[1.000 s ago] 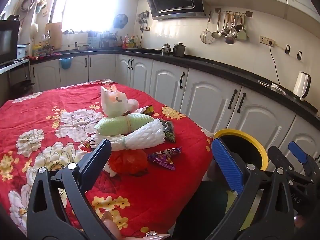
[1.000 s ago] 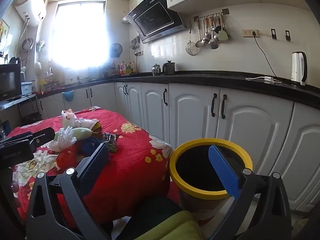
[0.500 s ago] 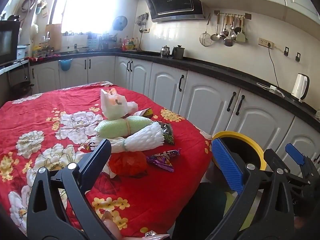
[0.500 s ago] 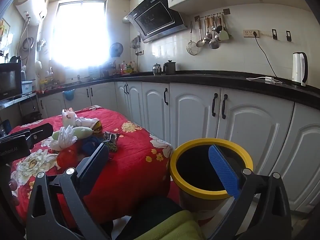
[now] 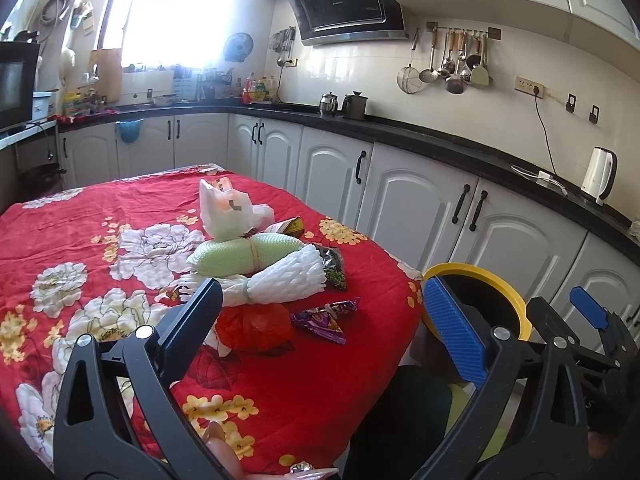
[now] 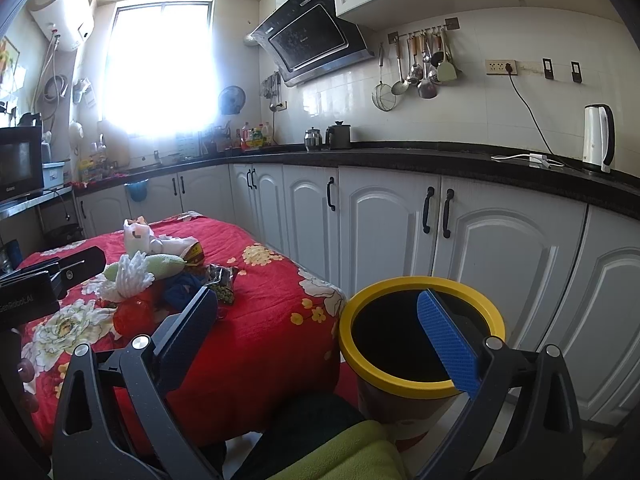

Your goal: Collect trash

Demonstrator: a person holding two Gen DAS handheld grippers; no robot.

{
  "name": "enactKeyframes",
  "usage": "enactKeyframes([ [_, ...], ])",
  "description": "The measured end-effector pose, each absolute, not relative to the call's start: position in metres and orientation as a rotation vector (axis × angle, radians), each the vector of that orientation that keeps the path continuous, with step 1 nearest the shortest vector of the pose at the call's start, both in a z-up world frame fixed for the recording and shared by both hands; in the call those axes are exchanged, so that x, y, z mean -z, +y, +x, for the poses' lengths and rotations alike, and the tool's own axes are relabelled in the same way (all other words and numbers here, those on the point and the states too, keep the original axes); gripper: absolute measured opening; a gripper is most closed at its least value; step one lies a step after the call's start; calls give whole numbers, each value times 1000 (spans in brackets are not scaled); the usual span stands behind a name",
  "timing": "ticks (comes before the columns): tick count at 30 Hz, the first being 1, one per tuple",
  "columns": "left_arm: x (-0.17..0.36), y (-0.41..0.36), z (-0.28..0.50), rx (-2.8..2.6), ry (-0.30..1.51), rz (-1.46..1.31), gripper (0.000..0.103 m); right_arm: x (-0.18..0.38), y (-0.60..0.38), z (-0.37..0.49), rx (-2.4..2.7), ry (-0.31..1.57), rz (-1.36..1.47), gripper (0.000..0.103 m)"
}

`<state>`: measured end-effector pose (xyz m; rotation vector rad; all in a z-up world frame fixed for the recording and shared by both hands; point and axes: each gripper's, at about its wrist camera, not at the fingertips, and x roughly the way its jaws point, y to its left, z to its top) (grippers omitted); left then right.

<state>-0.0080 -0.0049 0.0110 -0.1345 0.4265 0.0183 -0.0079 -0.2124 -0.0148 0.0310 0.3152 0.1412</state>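
Trash (image 5: 256,276) lies on table ahead of spread, empty left claw (image 5: 324,322).

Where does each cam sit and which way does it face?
Left wrist: on the left gripper, fingers open, over the table's near edge, facing the trash pile; a fingertip shows below, the right gripper at right.
Right wrist: on the right gripper, fingers open, facing the yellow-rimmed bin; a green sleeve shows below, the left gripper at left.
Shared: bin, pile, red floral tablecloth, kettle.
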Motion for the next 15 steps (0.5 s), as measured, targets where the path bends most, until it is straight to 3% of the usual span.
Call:
enactKeyframes([
  [15, -13, -6, -9, -16, 423, -133, 93, 15, -212, -8, -142, 316, 31, 97],
])
